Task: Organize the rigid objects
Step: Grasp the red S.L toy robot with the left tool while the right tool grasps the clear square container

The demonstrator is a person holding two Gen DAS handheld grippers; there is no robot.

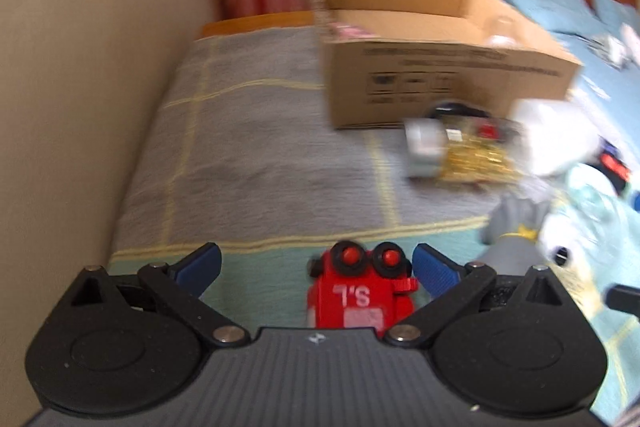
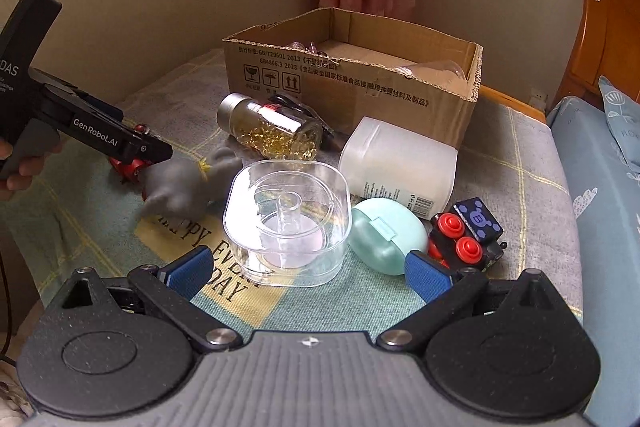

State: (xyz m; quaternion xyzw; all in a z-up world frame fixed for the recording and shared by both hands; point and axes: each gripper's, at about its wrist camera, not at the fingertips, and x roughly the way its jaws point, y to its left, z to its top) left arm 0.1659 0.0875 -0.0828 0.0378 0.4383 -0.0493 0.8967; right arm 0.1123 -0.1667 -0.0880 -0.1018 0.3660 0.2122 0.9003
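My left gripper [image 1: 316,269] is open, its blue pads on either side of a red toy robot [image 1: 360,291] lying on the bed cover, not touching it. In the right wrist view the left gripper [image 2: 144,151] hovers over that red toy [image 2: 130,163]. My right gripper [image 2: 308,273] is open and empty, just in front of a clear plastic container [image 2: 288,219]. An open cardboard box [image 2: 352,75] stands at the back; it also shows in the left wrist view [image 1: 440,59].
A bottle of golden capsules [image 2: 268,127], a white frosted tub [image 2: 396,163], a mint oval case [image 2: 384,235], a black and red toy train [image 2: 468,235] and a grey plush [image 2: 188,183] lie on the cover. Wall left, wooden headboard [image 2: 604,27] right.
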